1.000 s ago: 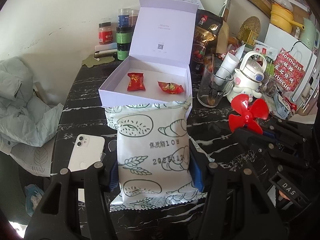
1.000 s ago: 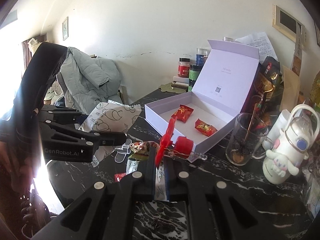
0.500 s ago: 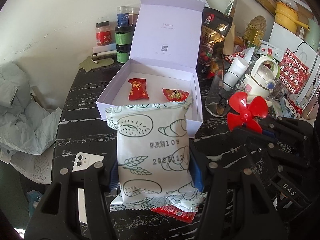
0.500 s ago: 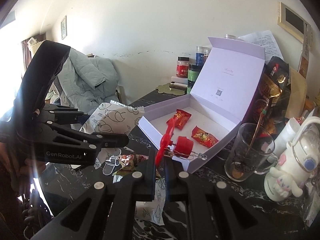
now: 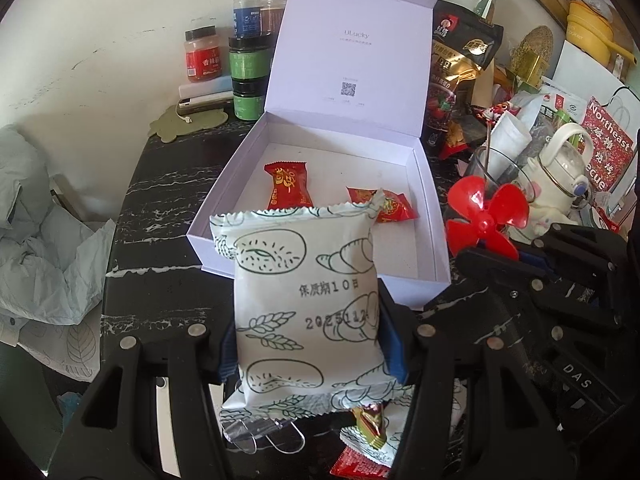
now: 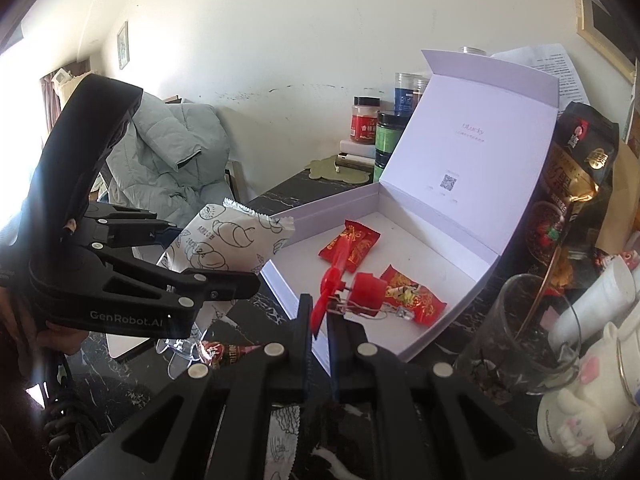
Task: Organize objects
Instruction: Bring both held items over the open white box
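1. Black marble-patterned desk (image 5: 160,184) stands against a white wall, crowded along its far and right sides with jars, snack bags and a glass.
2. Left claw (image 5: 308,340) is clamped on a white bread packet (image 5: 304,296) printed with green pastry drawings; the blue pads press both side edges and the packet stands upright between them.
3. Straight ahead of that claw sits an open lilac box (image 5: 432,216), lid raised at the back; the packet's top edge overlaps the box's near wall in the left wrist view.
4. Inside the box lie two red candies (image 5: 288,186), beyond the packet.
5. Right claw (image 6: 318,320) is closed on a small red propeller toy (image 6: 340,284), holding it over the box's near corner.
6. Below the left claw, on the desk, lie a clear clip (image 5: 260,436) and more wrapped sweets.
7. To the left claw's right, a glass (image 6: 516,320) stands just beside the box.
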The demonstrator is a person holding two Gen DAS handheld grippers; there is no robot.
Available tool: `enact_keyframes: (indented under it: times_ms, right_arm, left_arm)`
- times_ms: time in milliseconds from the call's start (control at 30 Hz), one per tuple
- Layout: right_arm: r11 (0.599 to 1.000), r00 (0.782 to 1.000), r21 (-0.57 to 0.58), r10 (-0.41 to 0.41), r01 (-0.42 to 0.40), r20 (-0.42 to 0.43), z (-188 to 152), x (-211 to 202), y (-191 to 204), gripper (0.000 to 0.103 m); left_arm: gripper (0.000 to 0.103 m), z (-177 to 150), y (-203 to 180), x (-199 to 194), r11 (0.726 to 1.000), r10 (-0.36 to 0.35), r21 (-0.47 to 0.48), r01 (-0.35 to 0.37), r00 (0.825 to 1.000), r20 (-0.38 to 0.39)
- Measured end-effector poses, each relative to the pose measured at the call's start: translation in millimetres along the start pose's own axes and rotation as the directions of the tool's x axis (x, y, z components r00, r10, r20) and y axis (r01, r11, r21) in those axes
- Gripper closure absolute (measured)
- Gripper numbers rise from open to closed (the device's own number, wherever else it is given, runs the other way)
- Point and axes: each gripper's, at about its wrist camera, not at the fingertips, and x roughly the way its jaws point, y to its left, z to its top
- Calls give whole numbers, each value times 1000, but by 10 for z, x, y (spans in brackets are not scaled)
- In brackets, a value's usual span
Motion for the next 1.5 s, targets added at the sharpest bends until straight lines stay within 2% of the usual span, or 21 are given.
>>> enact_keyframes:
  times_ms: [667,1067,1367,1500]
  right_arm:
    - [1000,1000,29,-1,1,-26,318,434,-330,97]
    - [999,999,-32,-8,7,-32,572,645,-390,97]
    - [999,995,9,-35,36,-97,727,884,-478,97]
    - [999,993,31,-33,37,-113,771,954,-553,97]
  left_arm:
    - [48,550,114,430,997,-5,74,5,1000,-10]
    - [48,846,181,612,993,-18,119,20,1000,-20]
    - [48,1067,294,872,992,-9,127,14,999,-38]
    - [48,1097,315,942,991,-30,131,38,998,-64]
